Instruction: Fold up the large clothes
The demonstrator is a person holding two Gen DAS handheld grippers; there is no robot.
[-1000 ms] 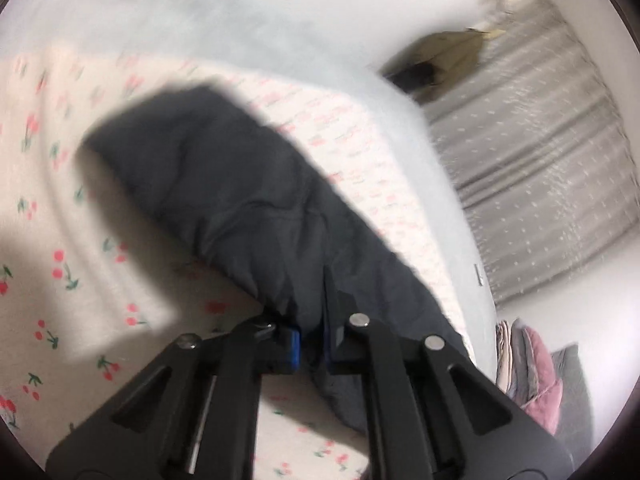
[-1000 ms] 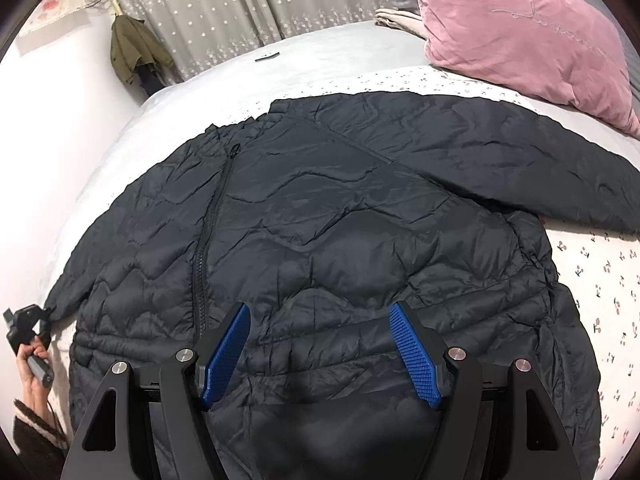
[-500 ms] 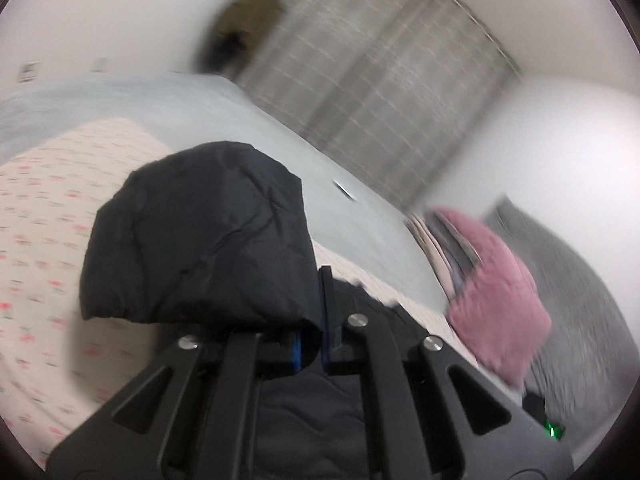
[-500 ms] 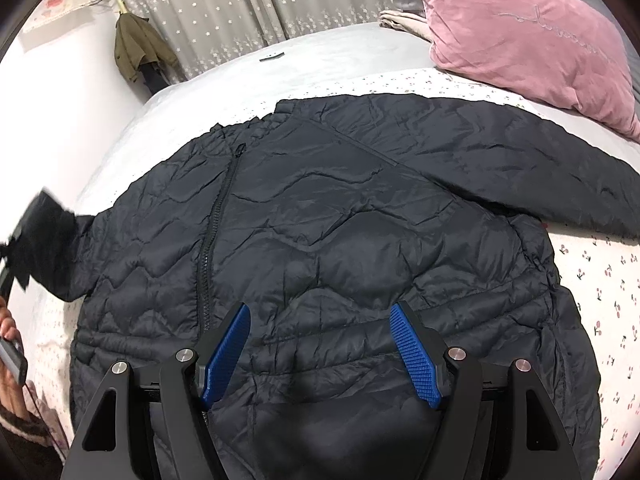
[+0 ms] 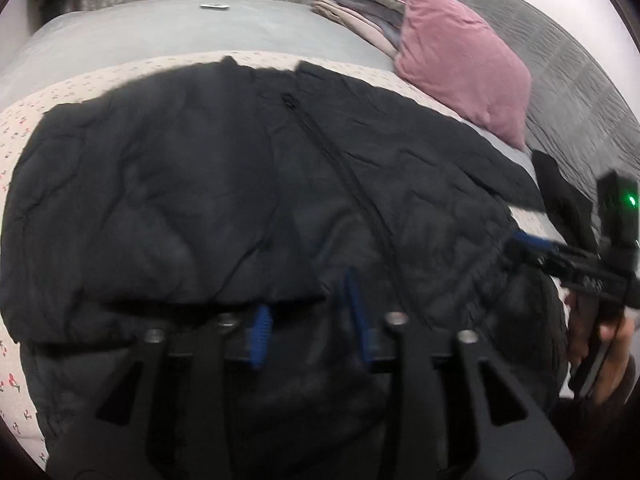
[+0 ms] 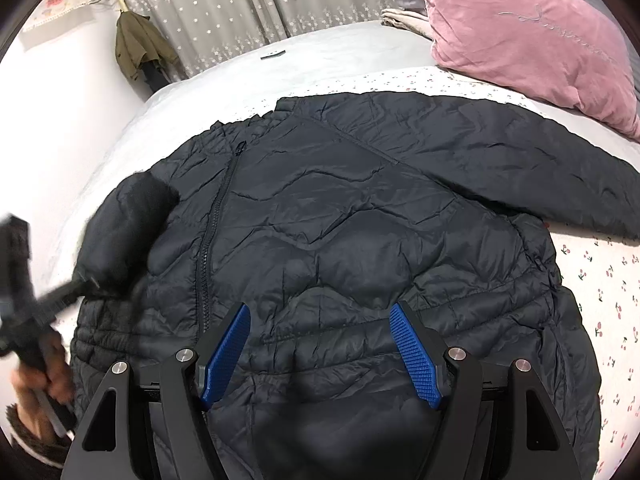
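Jacket [image 6: 360, 240] lies flat, collar toward curtains; left claw [image 5: 308, 320] parted; right claw [image 6: 320, 352] wide.

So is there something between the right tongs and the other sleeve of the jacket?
Nothing visible. The right tongs hang open over the hem of the black jacket; the spread sleeve lies bare, with the pink pillow beyond it.
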